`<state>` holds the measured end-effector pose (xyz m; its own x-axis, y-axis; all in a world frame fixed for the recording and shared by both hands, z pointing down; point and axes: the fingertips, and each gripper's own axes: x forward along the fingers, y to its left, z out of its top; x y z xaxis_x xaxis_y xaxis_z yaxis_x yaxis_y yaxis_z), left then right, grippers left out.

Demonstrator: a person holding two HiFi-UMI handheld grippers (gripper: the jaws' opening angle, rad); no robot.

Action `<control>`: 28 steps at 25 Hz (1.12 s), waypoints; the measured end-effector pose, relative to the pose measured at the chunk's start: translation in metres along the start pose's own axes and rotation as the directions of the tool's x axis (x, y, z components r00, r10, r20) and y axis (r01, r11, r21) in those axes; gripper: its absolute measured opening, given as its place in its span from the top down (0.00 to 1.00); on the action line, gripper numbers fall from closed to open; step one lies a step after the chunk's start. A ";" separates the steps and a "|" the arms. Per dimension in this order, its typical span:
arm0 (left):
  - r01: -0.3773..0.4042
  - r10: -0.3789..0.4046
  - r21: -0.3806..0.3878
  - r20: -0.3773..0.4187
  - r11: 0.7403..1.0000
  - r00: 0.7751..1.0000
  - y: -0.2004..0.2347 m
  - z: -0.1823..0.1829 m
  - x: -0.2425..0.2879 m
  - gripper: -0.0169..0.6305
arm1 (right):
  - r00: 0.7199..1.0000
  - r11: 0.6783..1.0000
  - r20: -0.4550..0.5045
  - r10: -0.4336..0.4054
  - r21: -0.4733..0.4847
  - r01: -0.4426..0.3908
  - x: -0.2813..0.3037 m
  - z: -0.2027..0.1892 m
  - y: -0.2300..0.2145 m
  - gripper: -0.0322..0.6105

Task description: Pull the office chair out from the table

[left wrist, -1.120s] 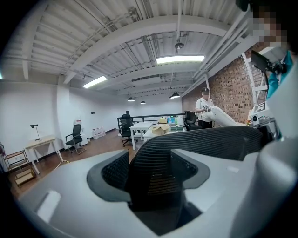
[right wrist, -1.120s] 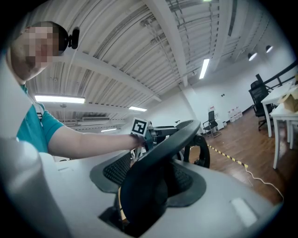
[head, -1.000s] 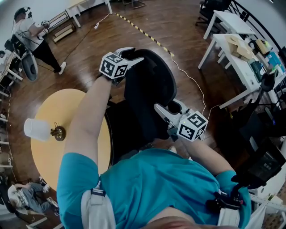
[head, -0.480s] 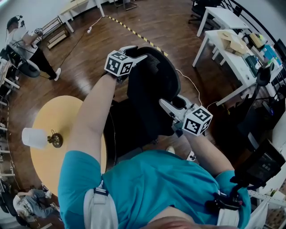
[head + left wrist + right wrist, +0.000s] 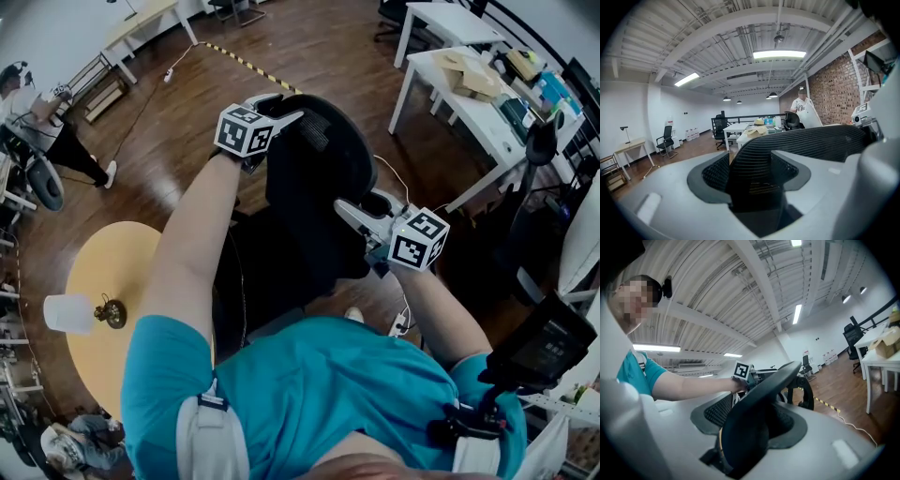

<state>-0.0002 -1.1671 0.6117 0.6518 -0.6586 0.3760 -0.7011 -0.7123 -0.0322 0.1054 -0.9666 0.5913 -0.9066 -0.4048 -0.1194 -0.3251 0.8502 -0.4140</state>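
Now outstretched: left tool (image 5: 279,108), right tool (image 5: 359,210) gripping chair (image 5: 314,173).

Reaching forward, the left claw (image 5: 283,109) and right claw (image 5: 360,208) each clamp the chair back (image 5: 319,169).

The office chair (image 5: 319,169) has drawn farther from the round table (image 5: 122,253).

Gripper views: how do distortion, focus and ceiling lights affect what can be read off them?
Left gripper view: heavy fisheye with black corners; the ribbed back edge of the office chair between the jaws is sharp, the jaws themselves soft; the ceiling light is blown out. Right gripper view: same fisheye; the chair back is a dark shape. Head view: crisp, bent at the edges.
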 end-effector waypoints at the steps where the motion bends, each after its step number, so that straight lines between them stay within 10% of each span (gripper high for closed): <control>1: 0.003 -0.003 0.001 -0.002 1.000 1.000 -0.001 0.003 0.007 0.58 | 1.000 1.000 0.005 0.000 0.005 0.000 -0.004 0.003 -0.005 0.60; 28: -0.009 0.008 -0.007 -0.080 1.000 0.997 -0.063 0.088 0.241 0.58 | 0.995 0.996 0.069 -0.072 0.064 0.067 -0.155 0.103 -0.196 0.61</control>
<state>0.2271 -1.3021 0.6227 0.6207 -0.6428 0.4489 -0.7088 -0.7048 -0.0291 0.3371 -1.1052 0.5979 -0.8601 -0.4872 -0.1514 -0.3676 0.7975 -0.4784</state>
